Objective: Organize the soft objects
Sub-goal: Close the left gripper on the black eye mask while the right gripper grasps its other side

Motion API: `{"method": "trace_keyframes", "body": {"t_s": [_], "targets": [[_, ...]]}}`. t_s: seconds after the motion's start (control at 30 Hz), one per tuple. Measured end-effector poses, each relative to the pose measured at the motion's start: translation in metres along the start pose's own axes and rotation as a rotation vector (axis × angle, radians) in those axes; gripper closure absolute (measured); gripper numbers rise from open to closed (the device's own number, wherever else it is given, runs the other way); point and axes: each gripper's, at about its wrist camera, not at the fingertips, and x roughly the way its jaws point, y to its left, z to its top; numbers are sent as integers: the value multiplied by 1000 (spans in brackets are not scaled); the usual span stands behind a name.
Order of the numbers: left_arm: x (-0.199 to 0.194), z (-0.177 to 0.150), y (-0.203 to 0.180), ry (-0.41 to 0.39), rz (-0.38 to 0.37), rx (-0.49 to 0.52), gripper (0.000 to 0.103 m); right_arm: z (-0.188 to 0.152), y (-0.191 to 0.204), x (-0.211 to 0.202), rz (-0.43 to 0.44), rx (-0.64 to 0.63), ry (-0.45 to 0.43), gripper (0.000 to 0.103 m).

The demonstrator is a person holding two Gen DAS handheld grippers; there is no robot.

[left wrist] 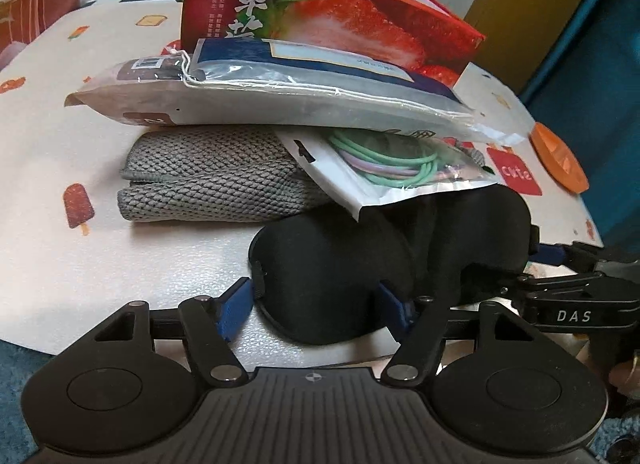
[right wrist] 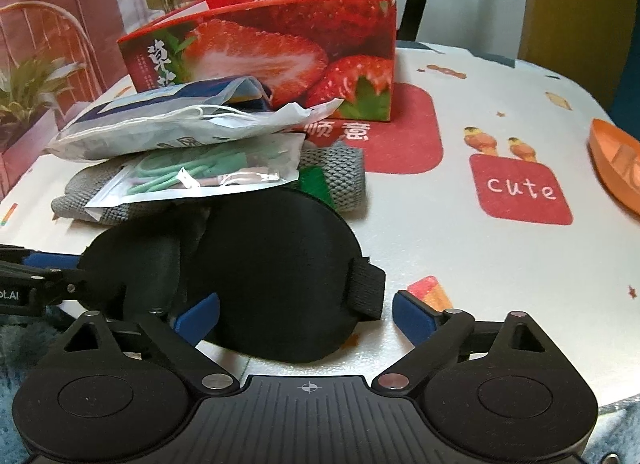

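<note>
The counter (right wrist: 500,272) cloth bears a red patch reading "cute" (right wrist: 521,188); the right tool's body reads "DAS". The left tool (left wrist: 316,310), spread, straddles one cup of the black eye mask (left wrist: 332,276), pads near its edges. The right tool (right wrist: 306,316), spread wide, straddles the other cup. Ahead of both: grey cloth (left wrist: 208,179), hair-tie packet (left wrist: 392,171), bagged item (left wrist: 280,99), strawberry box (right wrist: 288,55).
</note>
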Motion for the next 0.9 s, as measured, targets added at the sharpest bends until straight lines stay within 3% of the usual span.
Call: {"method": "trace_keyframes", "body": {"t_s": [0.17, 0.33, 0.57, 0.6, 0.63, 0.67, 0.83, 0.9], "targets": [[-2, -1, 4, -17, -7, -11, 33, -1, 0, -1, 10, 8, -3, 14], [0, 4, 9, -48, 44, -32, 31, -1, -2, -1, 17, 10, -4, 16], [10, 3, -22, 0, 129, 130, 25, -1, -9, -3, 41, 60, 4, 15], [11, 3, -22, 1, 130, 133, 28, -1, -11, -4, 44, 73, 0, 15], [11, 3, -22, -1, 132, 127, 45, -1, -13, -7, 42, 83, -6, 15], [9, 3, -20, -11, 138, 108, 53, -1, -14, -10, 38, 93, -12, 15], [7, 6, -17, -22, 141, 71, 60, -2, -20, -26, 19, 107, -57, 16], [8, 7, -17, -22, 138, 69, 60, -1, -21, -26, 22, 111, -60, 26]]}}
